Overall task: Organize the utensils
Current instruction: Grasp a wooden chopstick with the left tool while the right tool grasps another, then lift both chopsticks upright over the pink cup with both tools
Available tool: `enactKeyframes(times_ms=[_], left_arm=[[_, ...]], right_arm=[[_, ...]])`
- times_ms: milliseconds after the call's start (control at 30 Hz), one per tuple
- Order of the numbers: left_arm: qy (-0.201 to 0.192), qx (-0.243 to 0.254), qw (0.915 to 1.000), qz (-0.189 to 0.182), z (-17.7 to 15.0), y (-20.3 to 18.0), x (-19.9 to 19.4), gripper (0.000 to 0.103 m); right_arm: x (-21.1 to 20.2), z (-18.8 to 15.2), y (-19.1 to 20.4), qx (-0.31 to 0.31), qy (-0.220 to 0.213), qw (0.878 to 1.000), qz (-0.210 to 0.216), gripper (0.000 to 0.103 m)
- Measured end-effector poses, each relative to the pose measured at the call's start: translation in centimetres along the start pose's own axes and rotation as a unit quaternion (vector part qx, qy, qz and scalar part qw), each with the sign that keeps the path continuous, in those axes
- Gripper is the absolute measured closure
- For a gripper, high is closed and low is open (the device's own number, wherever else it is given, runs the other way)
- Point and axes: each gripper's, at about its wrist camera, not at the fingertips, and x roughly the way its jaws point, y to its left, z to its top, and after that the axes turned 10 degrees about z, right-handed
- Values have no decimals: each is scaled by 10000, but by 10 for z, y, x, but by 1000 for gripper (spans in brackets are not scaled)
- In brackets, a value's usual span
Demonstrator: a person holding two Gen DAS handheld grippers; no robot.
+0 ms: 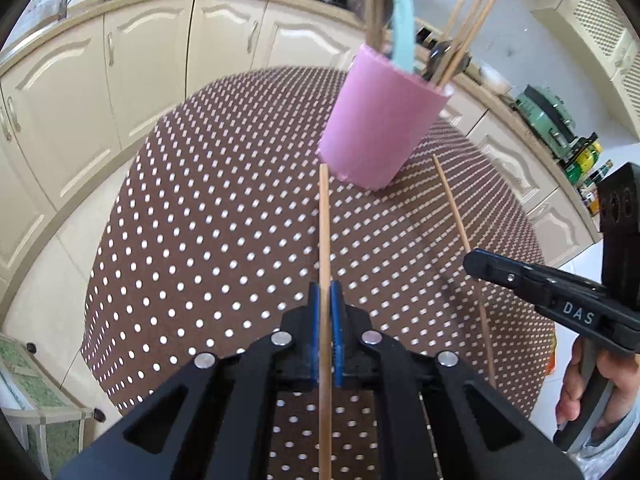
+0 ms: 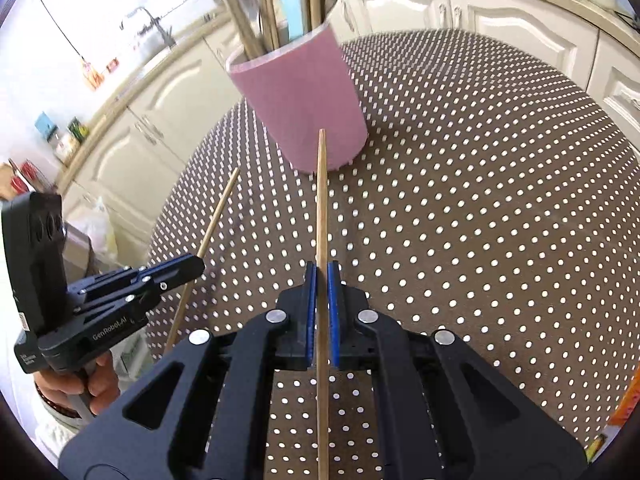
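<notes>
While both claws grip chopsticks, cup (image 1: 378,120) seemingly blocks.

Black claw (image 1: 325,292) frames, blue pads (image 1: 314,320) (silver screws).

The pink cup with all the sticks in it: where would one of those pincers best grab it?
Probably low on the pink cup side wall, coming in level from the side: chopsticks and utensils crowd its mouth. Both the left gripper and right gripper already hold a chopstick each.

"DAS" on right gripper (image 1: 472,264), "GenRobot.AI" on left gripper (image 2: 192,266)
</notes>
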Motion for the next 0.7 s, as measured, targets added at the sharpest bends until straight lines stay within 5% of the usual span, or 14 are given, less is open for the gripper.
enactKeyframes(times_ms=[267, 700], left_arm=[[-721, 119, 9971, -236, 6, -14, -38, 97], [-1484, 321, 9876, -389, 27, -44, -70, 97]], right_arm=[[-55, -1, -3, -91, -831, 9963, 208, 97], [-73, 18, 25, -369, -1310, 9895, 486, 97]])
